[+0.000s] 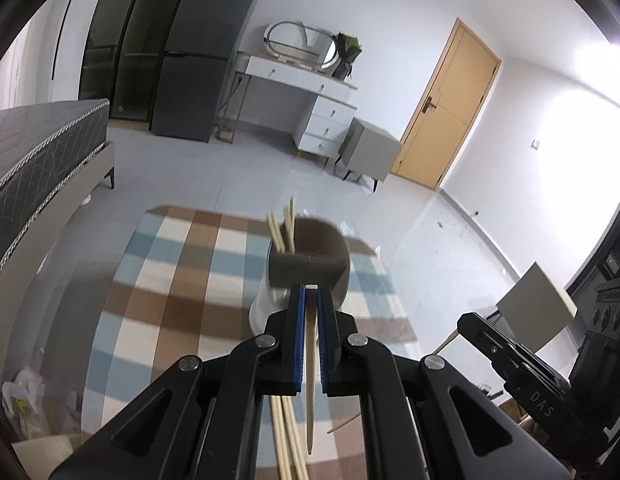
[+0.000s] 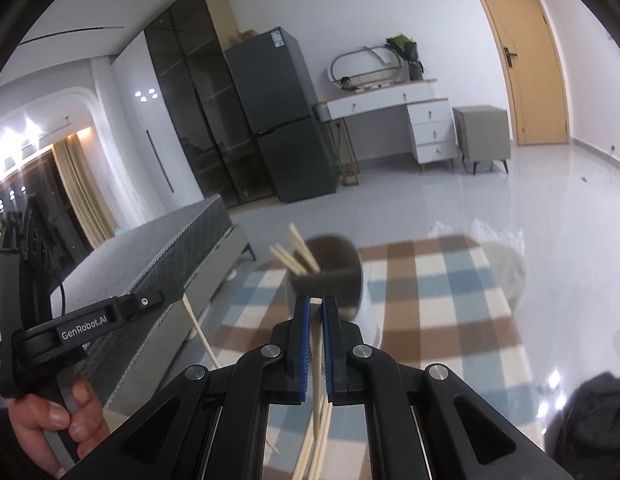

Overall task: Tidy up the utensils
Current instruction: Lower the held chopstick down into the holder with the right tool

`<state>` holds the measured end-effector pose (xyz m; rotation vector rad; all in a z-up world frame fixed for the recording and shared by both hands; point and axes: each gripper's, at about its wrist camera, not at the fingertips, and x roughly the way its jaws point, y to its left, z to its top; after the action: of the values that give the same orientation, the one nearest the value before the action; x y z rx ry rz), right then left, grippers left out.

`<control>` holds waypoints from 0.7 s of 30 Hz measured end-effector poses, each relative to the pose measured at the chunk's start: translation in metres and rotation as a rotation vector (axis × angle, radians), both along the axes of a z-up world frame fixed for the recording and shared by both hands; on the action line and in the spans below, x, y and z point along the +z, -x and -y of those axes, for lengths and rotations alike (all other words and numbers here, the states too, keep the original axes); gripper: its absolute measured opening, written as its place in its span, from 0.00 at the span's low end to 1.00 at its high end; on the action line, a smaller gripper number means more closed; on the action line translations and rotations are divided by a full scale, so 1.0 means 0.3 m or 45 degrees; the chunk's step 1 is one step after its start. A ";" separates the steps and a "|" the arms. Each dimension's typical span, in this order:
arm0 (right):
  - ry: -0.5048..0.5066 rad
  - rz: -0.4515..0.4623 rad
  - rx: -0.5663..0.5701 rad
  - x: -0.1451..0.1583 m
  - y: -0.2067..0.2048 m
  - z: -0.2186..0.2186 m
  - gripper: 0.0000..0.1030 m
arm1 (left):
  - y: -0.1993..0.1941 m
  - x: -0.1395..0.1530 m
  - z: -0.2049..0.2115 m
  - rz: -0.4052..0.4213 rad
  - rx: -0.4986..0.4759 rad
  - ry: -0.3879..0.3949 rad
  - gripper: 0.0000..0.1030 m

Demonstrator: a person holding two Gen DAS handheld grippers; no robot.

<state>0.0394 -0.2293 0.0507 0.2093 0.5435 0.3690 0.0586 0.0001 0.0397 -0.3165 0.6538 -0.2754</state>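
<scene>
the left gripper (image 1: 311, 292) looks like matt black plastic with ribbed blue pads and small shiny metal pins. the chopstick (image 1: 310, 380) it grips looks like pale, smooth wood, and so does the chopstick (image 2: 318, 360) in the right gripper (image 2: 315, 304). the holder (image 1: 310, 256) has a dull dark top on a smooth white base. the rug (image 1: 170, 300) is soft checked cloth. the floor (image 1: 410, 232) is glossy tile. the door (image 1: 442, 112) is smooth yellow wood. the fridge (image 2: 278, 120) is smooth grey metal.
</scene>
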 end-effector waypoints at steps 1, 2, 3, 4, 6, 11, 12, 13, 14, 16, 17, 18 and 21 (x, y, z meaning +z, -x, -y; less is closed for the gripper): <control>0.005 0.010 0.000 0.020 -0.013 0.003 0.05 | -0.010 0.012 -0.003 0.005 0.002 0.012 0.01; 0.012 0.020 0.000 0.042 -0.029 0.002 0.05 | -0.027 0.035 -0.007 0.013 0.004 0.026 0.01; 0.017 0.030 0.004 0.065 -0.042 0.001 0.05 | -0.038 0.049 -0.009 0.021 0.007 0.030 0.02; 0.026 0.043 0.007 0.088 -0.054 -0.001 0.05 | -0.052 0.068 -0.013 0.033 0.009 0.038 0.01; 0.040 0.079 0.014 0.139 -0.075 -0.006 0.05 | -0.077 0.097 -0.021 0.058 0.012 0.063 0.01; 0.064 0.151 0.036 0.256 -0.133 -0.023 0.05 | -0.160 0.163 -0.025 0.099 0.018 0.092 0.01; 0.077 0.163 0.039 0.276 -0.145 -0.029 0.05 | -0.182 0.172 -0.026 0.106 0.019 0.103 0.02; 0.086 0.173 0.043 0.291 -0.155 -0.036 0.05 | -0.204 0.180 -0.026 0.109 0.019 0.113 0.01; 0.100 0.188 0.049 0.310 -0.174 -0.045 0.05 | -0.224 0.186 -0.027 0.115 0.025 0.121 0.02; 0.126 0.206 0.057 0.333 -0.204 -0.060 0.05 | -0.260 0.198 -0.024 0.133 0.023 0.129 0.01; 0.140 0.213 0.062 0.342 -0.223 -0.070 0.05 | -0.279 0.202 -0.024 0.148 0.022 0.133 0.02; 0.155 0.221 0.067 0.346 -0.242 -0.081 0.05 | -0.292 0.203 -0.026 0.159 0.028 0.136 0.01; 0.197 0.234 0.088 0.351 -0.289 -0.112 0.05 | -0.347 0.198 -0.037 0.168 0.044 0.156 0.02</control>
<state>0.1262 -0.1955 0.1559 0.0068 0.3961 0.4072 0.1627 0.0112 0.0992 -0.4226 0.5022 -0.3013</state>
